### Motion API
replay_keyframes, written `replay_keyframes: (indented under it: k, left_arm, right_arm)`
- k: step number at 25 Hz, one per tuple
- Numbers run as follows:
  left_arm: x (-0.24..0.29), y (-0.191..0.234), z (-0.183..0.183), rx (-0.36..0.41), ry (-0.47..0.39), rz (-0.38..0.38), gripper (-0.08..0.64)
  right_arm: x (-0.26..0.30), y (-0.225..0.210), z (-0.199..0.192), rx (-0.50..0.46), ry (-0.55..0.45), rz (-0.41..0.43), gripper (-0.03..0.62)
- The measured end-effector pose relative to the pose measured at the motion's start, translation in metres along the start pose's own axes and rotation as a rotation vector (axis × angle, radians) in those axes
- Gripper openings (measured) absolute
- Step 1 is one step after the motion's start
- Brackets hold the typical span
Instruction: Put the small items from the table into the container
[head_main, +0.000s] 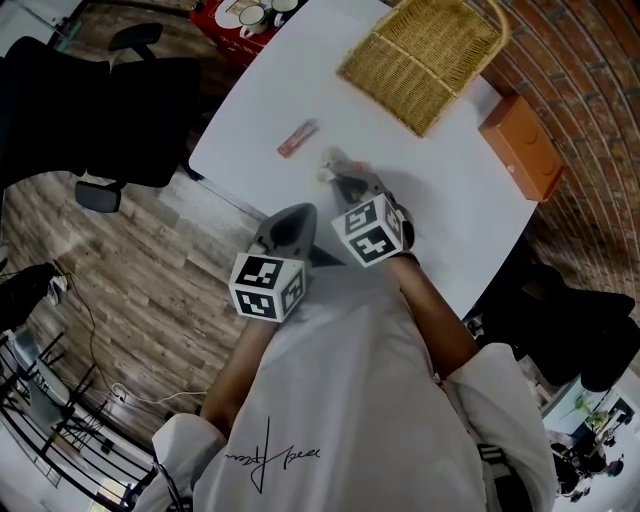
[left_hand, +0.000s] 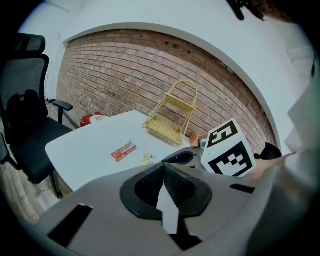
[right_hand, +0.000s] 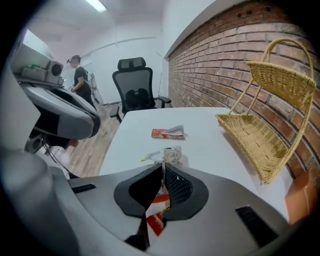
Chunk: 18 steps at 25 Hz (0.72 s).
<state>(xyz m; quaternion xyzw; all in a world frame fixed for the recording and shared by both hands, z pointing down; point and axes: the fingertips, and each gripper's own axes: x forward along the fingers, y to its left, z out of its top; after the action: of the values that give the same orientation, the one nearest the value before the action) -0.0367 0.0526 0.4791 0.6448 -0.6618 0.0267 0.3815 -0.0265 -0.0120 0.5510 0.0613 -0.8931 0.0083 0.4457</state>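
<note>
My right gripper (head_main: 345, 182) (right_hand: 163, 169) is low over the white table (head_main: 440, 210), shut on a thin sachet (right_hand: 172, 156) whose white printed top sticks up past the pads and whose red-orange end hangs behind them. A crumpled pale wrapper (right_hand: 149, 157) (head_main: 328, 166) lies just beyond the jaws. Farther out lies a red packet (head_main: 297, 138) (left_hand: 123, 151) (right_hand: 167, 133). The wicker basket (head_main: 420, 60) (left_hand: 167, 125) (right_hand: 255, 135) stands at the table's far side. My left gripper (head_main: 303, 213) (left_hand: 163, 169) hovers at the near table edge, shut, with nothing seen between its pads.
An orange box (head_main: 520, 148) (right_hand: 300, 195) sits at the table's right edge. A red tray with cups (head_main: 250, 15) (left_hand: 92, 119) is at the far left corner. A black office chair (head_main: 100, 110) stands left of the table, over wooden floor.
</note>
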Motion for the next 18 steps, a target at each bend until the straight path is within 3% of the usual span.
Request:
replay_keyframes:
  k: [18]
  left_arm:
    - [-0.004,-0.003,0.007,0.033,-0.028,0.001,0.011]
  right_arm:
    - [-0.024,-0.004,0.008,0.012,-0.048,-0.022,0.034]
